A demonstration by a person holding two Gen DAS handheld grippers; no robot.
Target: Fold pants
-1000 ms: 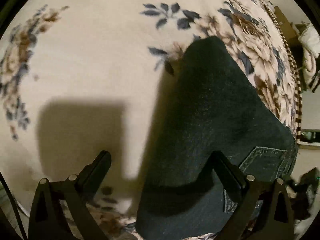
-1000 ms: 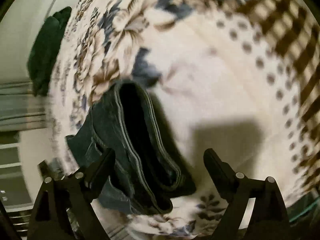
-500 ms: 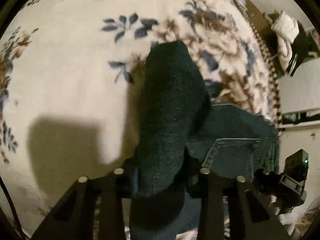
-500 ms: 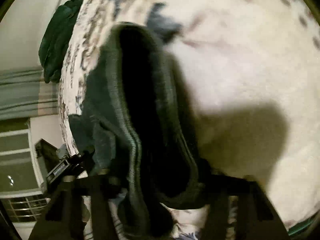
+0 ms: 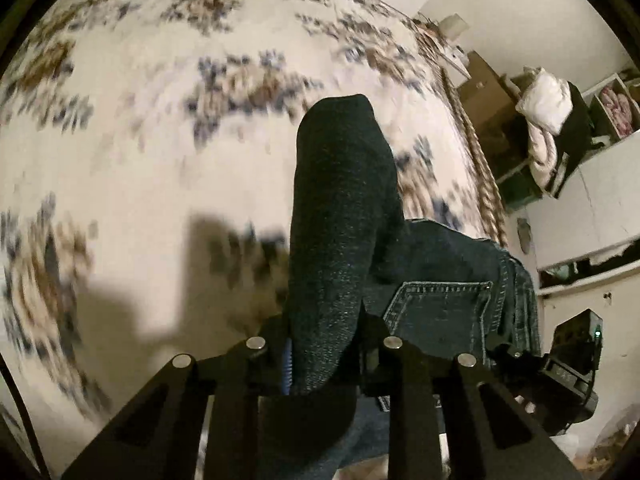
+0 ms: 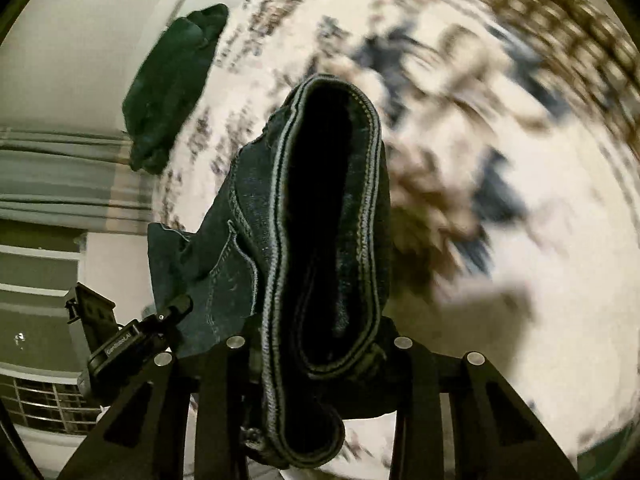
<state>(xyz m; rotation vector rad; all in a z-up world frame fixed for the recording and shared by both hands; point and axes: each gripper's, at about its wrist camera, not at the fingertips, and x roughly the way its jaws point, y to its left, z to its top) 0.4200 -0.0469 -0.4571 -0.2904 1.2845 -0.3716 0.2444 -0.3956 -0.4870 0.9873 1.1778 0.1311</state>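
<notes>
Dark blue jeans [image 5: 344, 216] hang folded over a floral blanket [image 5: 140, 120]. My left gripper [image 5: 324, 344] is shut on a folded edge of the jeans; a back pocket [image 5: 436, 308] shows to its right. My right gripper [image 6: 316, 344] is shut on the other end of the jeans [image 6: 328, 208], where the stitched hems stand up between the fingers. Each gripper shows in the other's view: the right one in the left wrist view [image 5: 568, 364], the left one in the right wrist view [image 6: 120, 344]. The jeans are lifted off the blanket.
A dark green garment [image 6: 172, 80] lies at the blanket's far edge by the wall. Shelves with a white bundle [image 5: 548, 104] and boxes stand beyond the blanket's checked border [image 5: 484, 184]. A window [image 6: 36, 400] is at lower left.
Both grippers went from open to shut on the jeans, then raised them off the blanket. The views have tilted up and more of the room shows.
</notes>
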